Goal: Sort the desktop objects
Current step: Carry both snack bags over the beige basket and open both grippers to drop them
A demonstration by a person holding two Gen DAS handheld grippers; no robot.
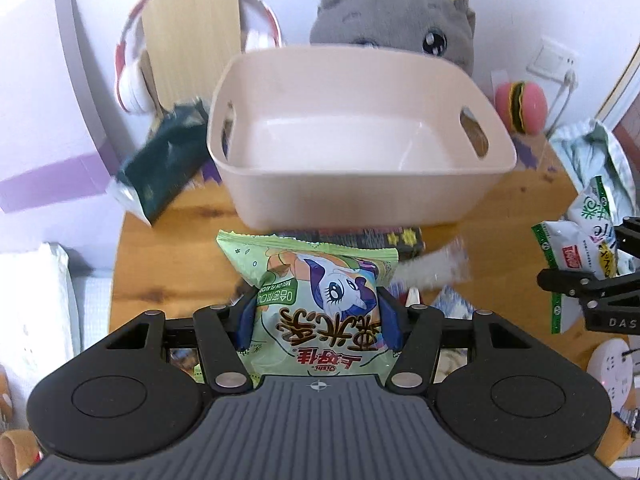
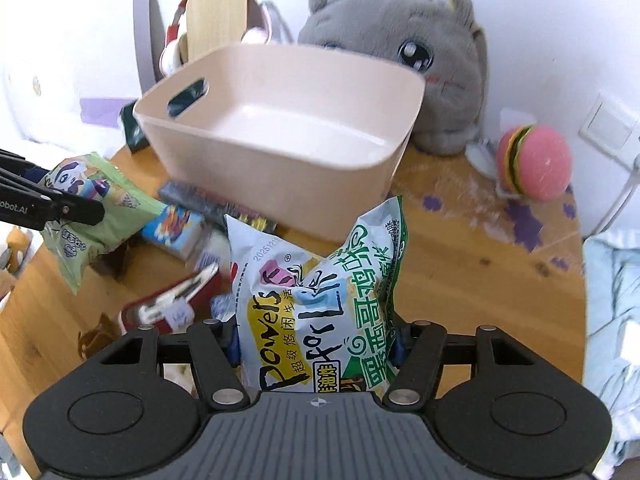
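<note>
My left gripper (image 1: 316, 322) is shut on a green snack bag with a cartoon pony (image 1: 312, 300) and holds it above the wooden table, in front of the empty beige bin (image 1: 360, 184). The same bag shows at the left of the right wrist view (image 2: 92, 208). My right gripper (image 2: 316, 344) is shut on a white and green snack bag (image 2: 316, 300), held upright in front of the bin (image 2: 280, 176). That bag also shows at the right edge of the left wrist view (image 1: 584, 248).
A grey plush cat (image 2: 432, 80) sits behind the bin. A burger toy (image 2: 532, 164) is at the back right. A dark green packet (image 1: 168, 160), red headphones (image 1: 132, 80), a blue box (image 2: 176, 232) and a red case (image 2: 168, 304) lie left of the bin.
</note>
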